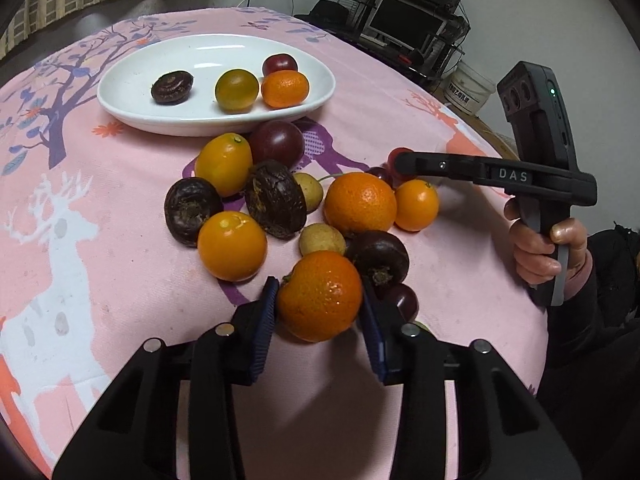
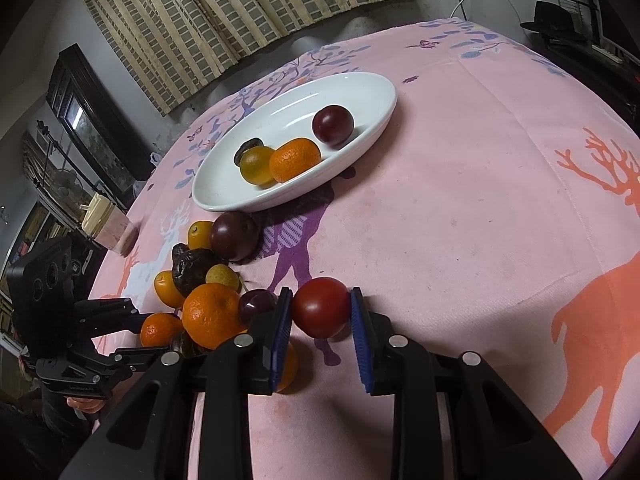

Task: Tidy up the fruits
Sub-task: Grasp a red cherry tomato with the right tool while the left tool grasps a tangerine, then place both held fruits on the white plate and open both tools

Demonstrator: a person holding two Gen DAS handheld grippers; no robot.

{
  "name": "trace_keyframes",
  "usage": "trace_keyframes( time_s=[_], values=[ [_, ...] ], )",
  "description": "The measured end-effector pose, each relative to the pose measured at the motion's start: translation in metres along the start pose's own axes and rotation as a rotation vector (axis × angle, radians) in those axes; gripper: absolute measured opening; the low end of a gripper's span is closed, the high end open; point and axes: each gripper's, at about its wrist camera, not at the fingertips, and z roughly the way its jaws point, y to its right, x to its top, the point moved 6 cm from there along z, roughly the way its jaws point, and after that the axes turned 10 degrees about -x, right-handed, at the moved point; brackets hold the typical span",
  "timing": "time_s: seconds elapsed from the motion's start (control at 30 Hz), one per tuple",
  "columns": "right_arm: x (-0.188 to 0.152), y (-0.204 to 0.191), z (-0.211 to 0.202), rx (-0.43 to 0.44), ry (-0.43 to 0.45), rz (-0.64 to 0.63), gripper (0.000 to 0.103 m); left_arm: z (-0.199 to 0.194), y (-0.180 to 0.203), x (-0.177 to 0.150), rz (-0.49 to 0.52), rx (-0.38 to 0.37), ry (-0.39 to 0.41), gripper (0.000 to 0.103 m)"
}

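A white oval plate [image 1: 132, 114] [image 2: 380, 92] at the back holds a tangerine [image 1: 285, 89], a yellow-green fruit [image 1: 237, 90], a red plum [image 1: 280, 65] and a dark water chestnut [image 1: 172, 87]. A heap of fruit lies on the pink cloth in front of it. My left gripper [image 1: 320, 300] is shut on a tangerine [image 1: 320, 296] at the heap's near edge. My right gripper [image 2: 321, 308] is shut on a red cherry tomato [image 2: 322, 307] at the heap's right side; it also shows in the left wrist view [image 1: 400, 160].
The heap holds kumquats [image 1: 232, 246], tangerines [image 1: 359, 204], dark water chestnuts [image 1: 276, 204], purple plums [image 1: 277, 144] and pale longans [image 1: 322, 240]. The pink deer-print cloth [image 2: 480, 220] covers the round table. Shelves with a monitor [image 1: 408, 24] stand beyond the table's edge.
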Motion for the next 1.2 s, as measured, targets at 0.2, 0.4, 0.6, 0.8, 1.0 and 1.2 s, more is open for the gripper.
trace_keyframes(
  time_s=[0.2, 0.4, 0.6, 0.8, 1.0, 1.2],
  values=[
    [0.004, -0.005, -0.008, 0.024, 0.029, -0.02, 0.029, -0.028, -0.002, 0.004, -0.02, -0.027, 0.069, 0.039],
    [0.045, -0.02, -0.018, 0.025, 0.107, -0.063, 0.029, -0.051, -0.022, 0.053, -0.012, 0.043, 0.136, 0.039],
    [0.108, -0.024, 0.01, -0.036, 0.141, -0.06, 0.029, -0.039, -0.068, 0.125, -0.092, 0.131, 0.212, 0.039],
    [0.128, -0.025, 0.052, -0.066, 0.086, -0.057, 0.029, -0.009, -0.103, 0.15, -0.174, 0.187, 0.197, 0.039],
    [0.126, -0.029, 0.05, -0.091, 0.12, -0.069, 0.053, -0.002, -0.12, 0.148, -0.209, 0.226, 0.195, 0.071],
    [0.11, -0.04, 0.016, -0.077, 0.181, -0.127, 0.067, -0.041, -0.104, 0.137, -0.17, 0.295, 0.289, 0.097]
  ],
)
